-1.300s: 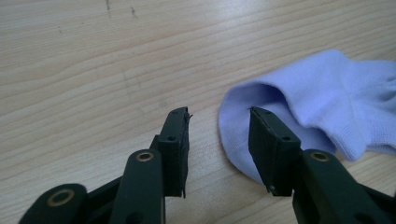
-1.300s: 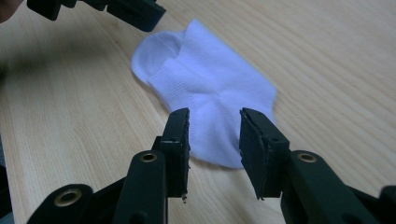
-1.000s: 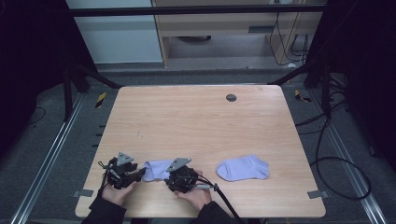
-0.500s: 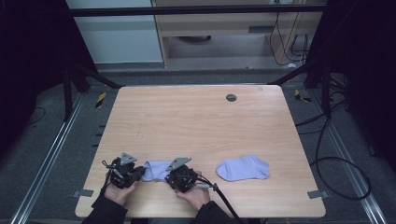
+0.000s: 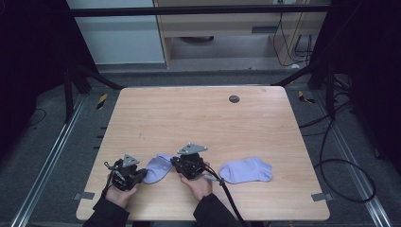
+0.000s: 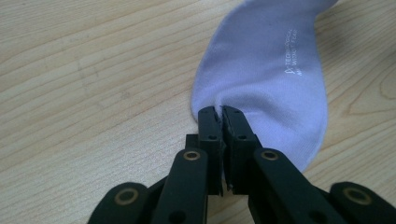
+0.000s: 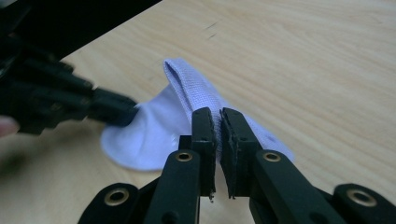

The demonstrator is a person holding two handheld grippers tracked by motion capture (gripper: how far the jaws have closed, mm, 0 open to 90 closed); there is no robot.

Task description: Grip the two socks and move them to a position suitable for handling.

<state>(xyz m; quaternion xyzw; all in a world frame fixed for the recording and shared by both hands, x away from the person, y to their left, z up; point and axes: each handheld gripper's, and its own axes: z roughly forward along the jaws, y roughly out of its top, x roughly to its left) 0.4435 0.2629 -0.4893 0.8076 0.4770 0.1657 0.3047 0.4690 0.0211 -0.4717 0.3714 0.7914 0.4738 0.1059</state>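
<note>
I've got the L gripper (image 5: 140, 174) pinching the near sock (image 5: 159, 168) at its L end, jaws just closed, R gripper (image 5: 178, 165) clamped on its R end, so its long axis runs L-R between both; 2 socks total, 2nd sock (image 5: 247, 170) lying farther R on the table (image 5: 198, 118).

A light wooden table (image 5: 203, 123) carries two pale purple socks near its front edge: one sock (image 5: 158, 168) left of centre, partly lifted, the other sock (image 5: 246, 170) flat to its right. A small dark round disc (image 5: 234, 99) sits toward the far side
</note>
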